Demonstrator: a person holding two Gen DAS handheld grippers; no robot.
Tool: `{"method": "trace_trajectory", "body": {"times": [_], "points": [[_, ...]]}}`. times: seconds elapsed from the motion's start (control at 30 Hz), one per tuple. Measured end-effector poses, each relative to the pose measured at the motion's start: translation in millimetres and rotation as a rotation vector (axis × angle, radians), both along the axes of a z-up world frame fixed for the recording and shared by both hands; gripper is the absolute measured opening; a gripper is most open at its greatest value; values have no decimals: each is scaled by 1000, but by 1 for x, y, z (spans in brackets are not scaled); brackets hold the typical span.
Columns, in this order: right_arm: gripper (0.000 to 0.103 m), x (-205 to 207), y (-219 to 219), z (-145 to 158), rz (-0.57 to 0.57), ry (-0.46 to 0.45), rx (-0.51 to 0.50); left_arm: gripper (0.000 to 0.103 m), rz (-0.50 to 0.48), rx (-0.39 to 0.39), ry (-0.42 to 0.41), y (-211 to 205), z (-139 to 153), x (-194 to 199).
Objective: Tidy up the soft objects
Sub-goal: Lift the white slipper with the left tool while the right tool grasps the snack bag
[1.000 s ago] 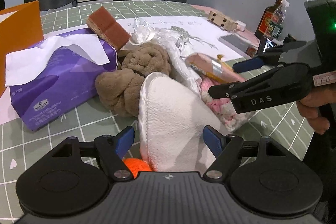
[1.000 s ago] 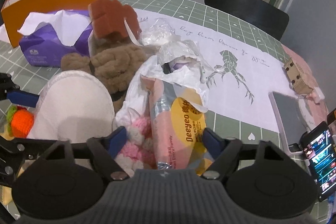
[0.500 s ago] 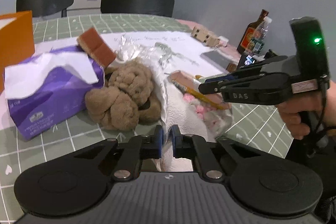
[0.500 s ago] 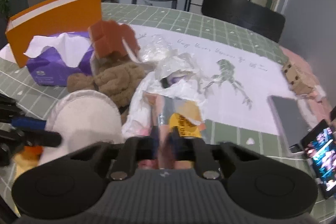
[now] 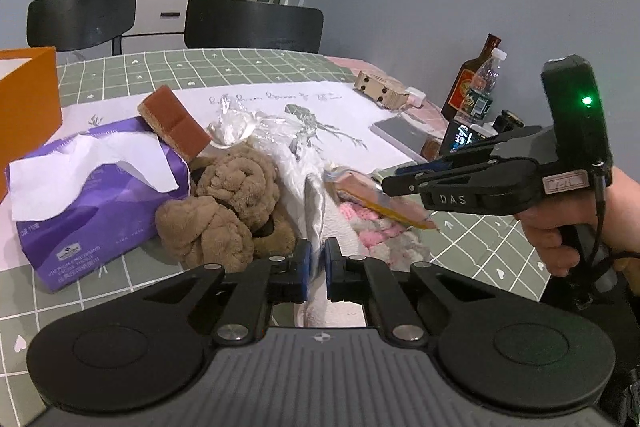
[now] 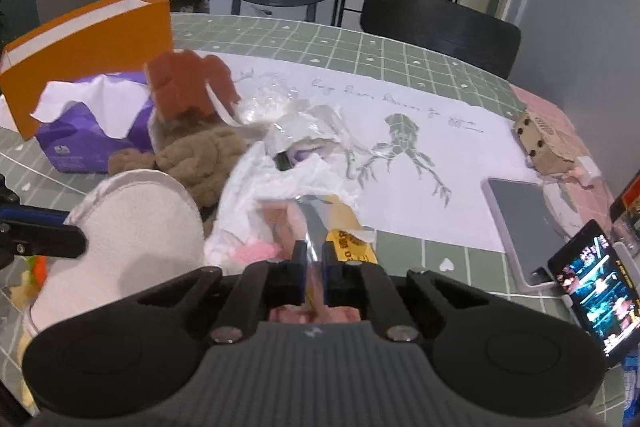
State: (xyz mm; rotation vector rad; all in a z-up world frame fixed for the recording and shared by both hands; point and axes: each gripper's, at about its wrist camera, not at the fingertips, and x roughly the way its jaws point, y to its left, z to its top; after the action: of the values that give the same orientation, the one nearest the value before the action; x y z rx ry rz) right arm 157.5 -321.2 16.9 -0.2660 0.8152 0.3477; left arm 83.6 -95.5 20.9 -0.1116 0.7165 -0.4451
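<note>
Both grippers, wide apart a second ago, have since clamped down and lifted a little. The left gripper (image 5: 316, 263) is pressed together on the rim of the white slipper (image 6: 132, 227), which bunches into a thin fold between its pads. The right gripper (image 6: 314, 259) pinches the pink tissue pack (image 6: 340, 227), though its jaws are opening slightly around the crinkly wrapper. I reckon each takes 1 item to pull it clear of the heap. Just left of the left gripper lies a brown plush towel (image 5: 228, 203), with a purple tissue pack (image 5: 92, 195) beyond it.
</note>
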Motion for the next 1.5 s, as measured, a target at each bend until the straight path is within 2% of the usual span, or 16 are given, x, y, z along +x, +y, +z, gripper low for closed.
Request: {"method": "trace_trajectory", "body": {"times": [0.03, 0.1, 0.23, 0.27, 0.33, 0.37, 0.53, 0.77, 0.8, 0.87, 0.9, 0.93, 1.0, 1.07, 1.23, 1.5], "points": [[60, 0, 0, 0, -4, -7, -7, 9, 1, 1, 4, -1, -2, 1], [82, 1, -1, -1, -13, -21, -11, 14, 4, 1, 10, -1, -5, 1], [80, 8, -3, -9, 0, -3, -48, 17, 17, 0, 17, 1, -10, 3], [80, 10, -4, -13, 7, 7, -66, 22, 21, 0, 23, 1, -11, 4], [79, 13, -6, -20, 45, 29, -62, 48, 31, 14, 33, 0, -14, 6], [79, 15, -8, -22, 56, 43, -27, 51, 35, 23, 31, 0, -15, 6], [79, 35, -23, -35, -7, 95, 136, 53, 35, 5, 63, 1, -22, 12], [82, 49, -29, -51, -55, 151, 183, 57, 39, 25, 112, -5, -38, 21], [82, 49, -29, -51, -58, 157, 187, 57, 37, 23, 117, -5, -39, 22], [72, 50, -31, -51, -65, 167, 195, 41, 32, 4, 113, -5, -39, 21], [62, 50, -32, -49, -59, 166, 203, 26, 28, -7, 103, -4, -38, 20], [50, 50, -33, -45, -52, 166, 215, 21, 20, -14, 97, -3, -35, 18], [41, 51, -37, -40, -59, 172, 246, 13, 15, -23, 83, -3, -31, 15], [38, 51, -40, -38, -67, 182, 262, 5, 10, -28, 79, -3, -28, 14], [20, 49, -40, -31, -69, 162, 263, 4, -18, -15, 48, -7, -20, 8], [13, 35, -34, -14, -57, 100, 190, 4, -58, -20, -17, -10, 7, -4]]}}
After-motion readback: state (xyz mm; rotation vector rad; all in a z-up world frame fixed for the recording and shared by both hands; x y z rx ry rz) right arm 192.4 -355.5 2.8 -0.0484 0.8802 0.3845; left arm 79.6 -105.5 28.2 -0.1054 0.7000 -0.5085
